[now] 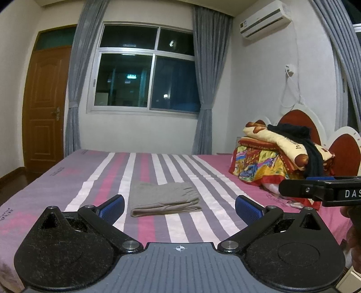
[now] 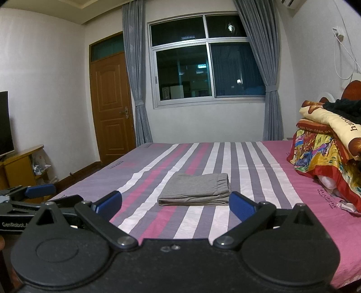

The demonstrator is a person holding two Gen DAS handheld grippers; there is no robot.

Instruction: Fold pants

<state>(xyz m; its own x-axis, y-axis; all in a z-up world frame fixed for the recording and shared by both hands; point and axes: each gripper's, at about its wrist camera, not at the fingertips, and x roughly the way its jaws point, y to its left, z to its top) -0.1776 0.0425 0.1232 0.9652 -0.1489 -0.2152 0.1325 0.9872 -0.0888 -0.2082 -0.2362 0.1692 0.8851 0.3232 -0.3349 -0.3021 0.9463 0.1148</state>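
Striped bed (image 2: 259, 162): folded pants (image 2: 196, 190), bedding pile (image 2: 327, 153)

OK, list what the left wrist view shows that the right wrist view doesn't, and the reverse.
Only the left wrist view: the full air conditioner high on the wall.

Only the right wrist view: a dark TV screen on a wooden cabinet.

Both: the folded grey pants on the striped bed, the window, the door, the bedding pile, and both grippers open.
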